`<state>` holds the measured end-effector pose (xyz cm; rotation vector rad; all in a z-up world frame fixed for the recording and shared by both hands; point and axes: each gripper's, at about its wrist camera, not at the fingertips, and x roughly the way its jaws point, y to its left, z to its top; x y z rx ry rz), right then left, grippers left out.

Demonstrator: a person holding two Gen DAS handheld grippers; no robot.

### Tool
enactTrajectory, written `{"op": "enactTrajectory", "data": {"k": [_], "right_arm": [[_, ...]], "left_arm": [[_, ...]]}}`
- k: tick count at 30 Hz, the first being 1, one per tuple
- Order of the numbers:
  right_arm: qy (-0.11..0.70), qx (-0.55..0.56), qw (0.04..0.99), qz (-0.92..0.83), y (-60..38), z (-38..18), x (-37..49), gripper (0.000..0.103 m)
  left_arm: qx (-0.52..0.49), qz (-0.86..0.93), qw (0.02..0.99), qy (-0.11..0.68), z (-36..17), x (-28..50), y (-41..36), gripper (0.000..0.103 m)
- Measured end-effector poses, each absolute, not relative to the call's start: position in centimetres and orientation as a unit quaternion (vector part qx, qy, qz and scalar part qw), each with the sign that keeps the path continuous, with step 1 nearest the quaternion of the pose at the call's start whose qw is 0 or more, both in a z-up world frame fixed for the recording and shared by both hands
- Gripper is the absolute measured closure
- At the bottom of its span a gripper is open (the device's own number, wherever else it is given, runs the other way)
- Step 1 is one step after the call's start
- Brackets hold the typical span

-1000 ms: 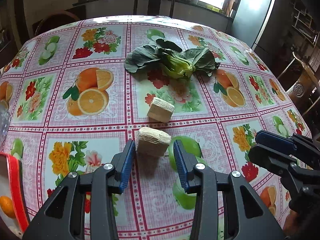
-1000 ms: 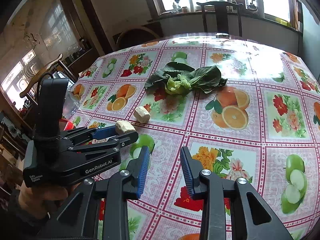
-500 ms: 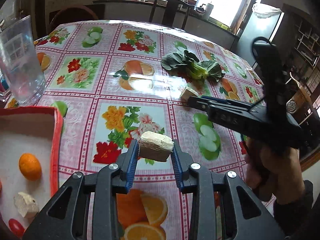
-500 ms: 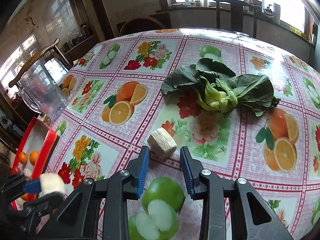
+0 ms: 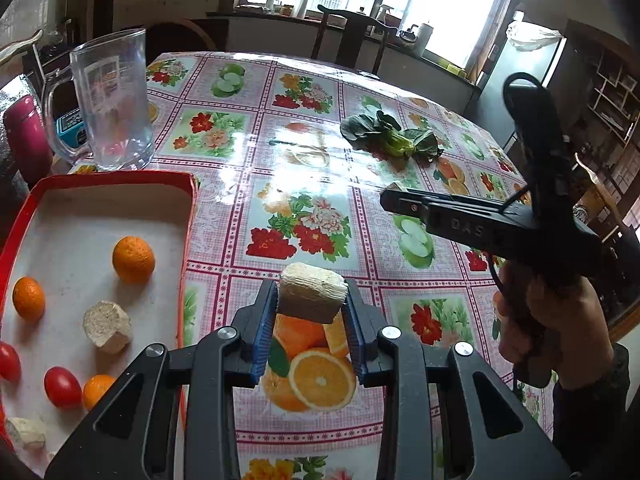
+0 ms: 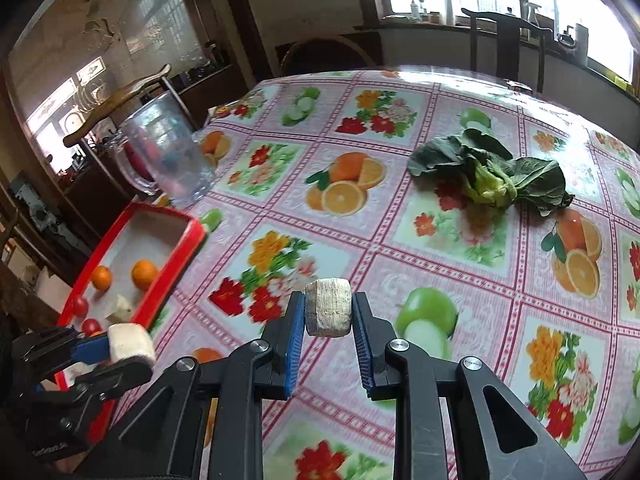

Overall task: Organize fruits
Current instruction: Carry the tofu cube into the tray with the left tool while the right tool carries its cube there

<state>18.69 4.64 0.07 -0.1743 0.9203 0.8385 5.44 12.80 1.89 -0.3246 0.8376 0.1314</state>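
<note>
**Q:** How far along are you?

**A:** My left tongs (image 5: 311, 312) clamp one pale chunk (image 5: 311, 297) just beside the red tray (image 5: 191, 216); my right tongs (image 6: 327, 318) clamp another chunk (image 6: 328, 312), farther from the tray. The tray already holds oranges (image 5: 133, 259), tomatoes and similar chunks.

**Q:** Anything unclear?

**A:** The tray's near corner is cut off. I judge the greens (image 6: 486, 178), well away from the tray, aren't fruit.

The table (image 5: 304, 80) bears a red tray (image 5: 192, 200), clear jug (image 5: 114, 104) and greens (image 5: 390, 136).
</note>
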Motion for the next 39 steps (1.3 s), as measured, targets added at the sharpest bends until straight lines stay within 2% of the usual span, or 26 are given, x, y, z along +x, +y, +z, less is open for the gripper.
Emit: {"op": "enactTrajectory", "data": {"k": [16, 39], "right_arm": [[0.419, -0.066, 0.775, 0.468, 5.2, 2.4, 6.6, 0.079], [0.424, -0.092, 0.738, 0.516, 9.8, 1.5, -0.8, 0.079]], "left_arm": [[-0.165, 0.13, 0.9, 0.382, 3.0, -3.3, 15.3, 0.073], [-0.189, 0.173, 0.89, 0.377, 1.6, -10.5, 18.8, 0.073]]}}
